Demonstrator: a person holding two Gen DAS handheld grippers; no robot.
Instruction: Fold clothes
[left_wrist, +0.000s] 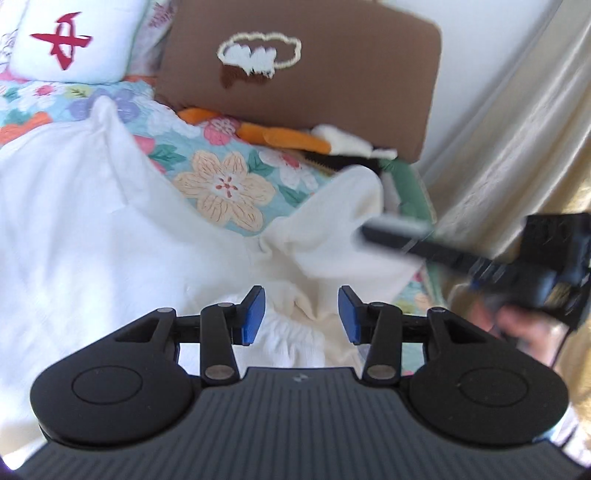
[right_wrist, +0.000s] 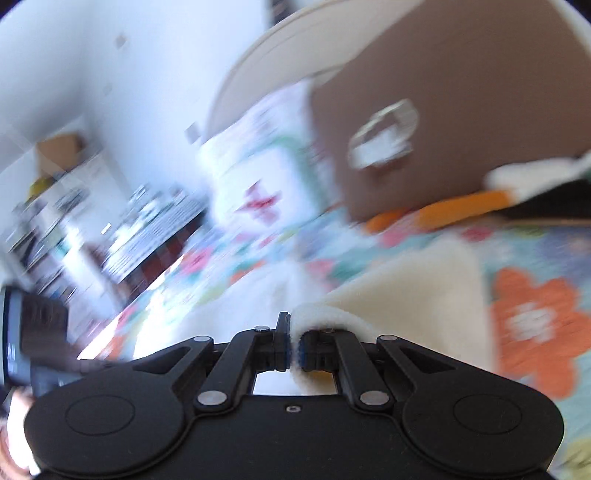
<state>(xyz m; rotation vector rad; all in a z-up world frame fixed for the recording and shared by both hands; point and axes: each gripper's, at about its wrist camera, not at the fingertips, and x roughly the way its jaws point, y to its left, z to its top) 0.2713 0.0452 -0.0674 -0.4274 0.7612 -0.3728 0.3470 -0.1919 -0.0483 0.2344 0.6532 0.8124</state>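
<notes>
In the left wrist view, the left gripper (left_wrist: 301, 314) is seen with its blue pads (left_wrist: 254, 314) set apart and nothing pinched between them; white garment (left_wrist: 74, 221) fabric lies below and beyond the gap, spread over a floral quilt (left_wrist: 225, 192). A cream part of the garment (left_wrist: 332, 221) is raised toward the right, where the right gripper (left_wrist: 373, 230) is seen, blurred, with a hand (left_wrist: 517, 325) behind it. At the far side of the bed a brown cushion (left_wrist: 314, 81) with a stitched cloud outline is propped up, a white cushion (left_wrist: 70, 40) with a red mark is seen at the upper left, and orange and white soft things (left_wrist: 295, 138) lie at the brown cushion's base. A pale curtain (left_wrist: 517, 129) hangs on the right. In the right wrist view, which is strongly blurred, the right gripper (right_wrist: 293, 350) is seen clenched on a fold of the cream garment (right_wrist: 406, 306), which is draped over its right finger and trails away across the floral quilt (right_wrist: 535, 325). The brown cushion (right_wrist: 443, 110) is seen at the upper right. The left gripper (right_wrist: 33, 339) is partly visible at the left edge, and its jaw state cannot be told from this view.
</notes>
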